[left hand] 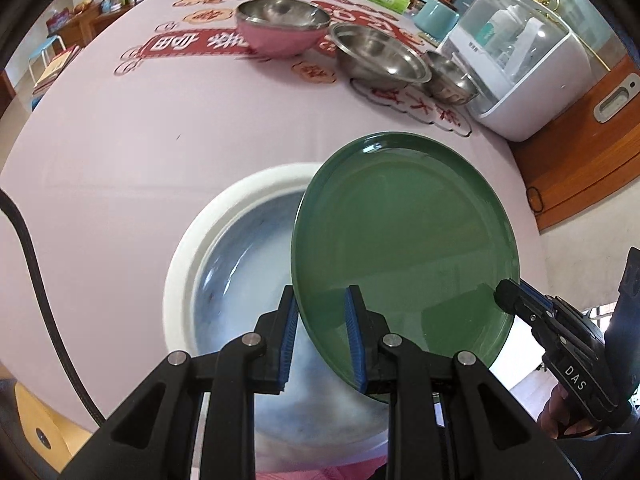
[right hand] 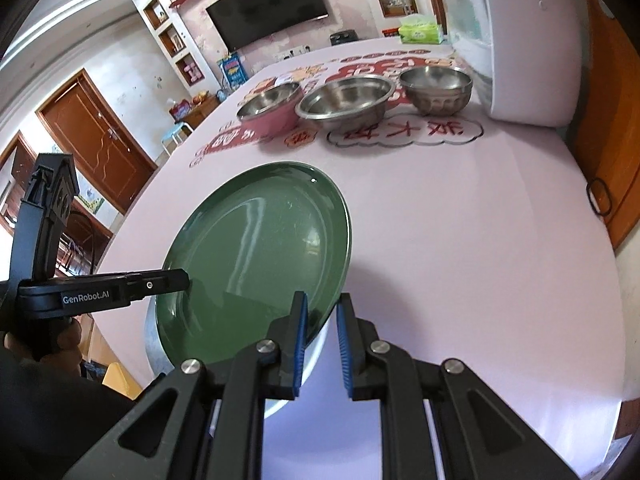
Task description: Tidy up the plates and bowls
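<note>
I hold the green plate (left hand: 404, 240) by its rim from 2 sides: my left fingers (left hand: 324, 340) are clamped on its near-left edge, low in the centre of the left wrist view, and my right fingers (right hand: 322, 344) are pinched together on its near-right edge, low in the right wrist view. The plate is tilted and lifted above a white-rimmed plate (left hand: 208, 248) that lies on the bench (left hand: 120, 168) beneath it.

The bench wears a pale pink cloth with red printed characters and cartoon figures. Toward the top of both views stand 3 bowls in a row: a pink bowl (left hand: 280, 28) with a steel inside, a wide steel bowl (left hand: 378, 58), and a small steel bowl (left hand: 450, 76). Just beside the small one, at upper right, sits a white appliance (left hand: 520, 64) with a clear dome.

Beyond the bench, the right wrist view shows a wall-mounted television (right hand: 268, 12) at top centre and a brown wooden door (right hand: 92, 136) at left.
</note>
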`<state>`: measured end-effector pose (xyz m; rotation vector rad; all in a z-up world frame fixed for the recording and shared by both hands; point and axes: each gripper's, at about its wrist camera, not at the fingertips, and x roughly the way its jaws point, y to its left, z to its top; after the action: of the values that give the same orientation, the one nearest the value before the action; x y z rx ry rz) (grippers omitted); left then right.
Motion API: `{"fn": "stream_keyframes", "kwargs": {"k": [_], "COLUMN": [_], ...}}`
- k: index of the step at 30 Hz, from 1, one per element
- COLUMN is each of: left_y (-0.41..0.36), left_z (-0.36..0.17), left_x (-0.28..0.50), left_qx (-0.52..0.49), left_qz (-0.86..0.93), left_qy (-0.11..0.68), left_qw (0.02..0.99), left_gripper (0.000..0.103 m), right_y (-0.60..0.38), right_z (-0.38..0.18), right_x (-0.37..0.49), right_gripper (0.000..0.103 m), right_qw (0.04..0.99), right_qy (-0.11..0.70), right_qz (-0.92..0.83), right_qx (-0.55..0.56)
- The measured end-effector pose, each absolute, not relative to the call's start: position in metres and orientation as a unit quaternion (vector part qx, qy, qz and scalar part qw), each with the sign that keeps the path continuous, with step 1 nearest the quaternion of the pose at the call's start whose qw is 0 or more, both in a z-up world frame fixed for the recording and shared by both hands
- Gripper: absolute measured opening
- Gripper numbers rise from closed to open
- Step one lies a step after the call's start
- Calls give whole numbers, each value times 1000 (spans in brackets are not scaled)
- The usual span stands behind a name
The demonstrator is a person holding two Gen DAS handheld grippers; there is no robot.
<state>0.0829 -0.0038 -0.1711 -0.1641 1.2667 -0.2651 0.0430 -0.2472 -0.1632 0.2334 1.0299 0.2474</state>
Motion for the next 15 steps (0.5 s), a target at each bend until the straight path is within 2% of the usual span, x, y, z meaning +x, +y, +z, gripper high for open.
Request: {"fn": "stream_keyframes", "kwargs": {"k": [15], "left_y": [31], "left_z": [-186], "left_x": [57], "left_qx": [-93], "left_qz": [-92], "left_qy": [609], "left_qw": [782], "left_gripper": [21], "right_y": [-207], "right_z": [-178], "right_x": [40], "right_gripper": [19], "right_qw": [838], "right_qy": [520], "right_qz": [144], "right_qx": [77]}}
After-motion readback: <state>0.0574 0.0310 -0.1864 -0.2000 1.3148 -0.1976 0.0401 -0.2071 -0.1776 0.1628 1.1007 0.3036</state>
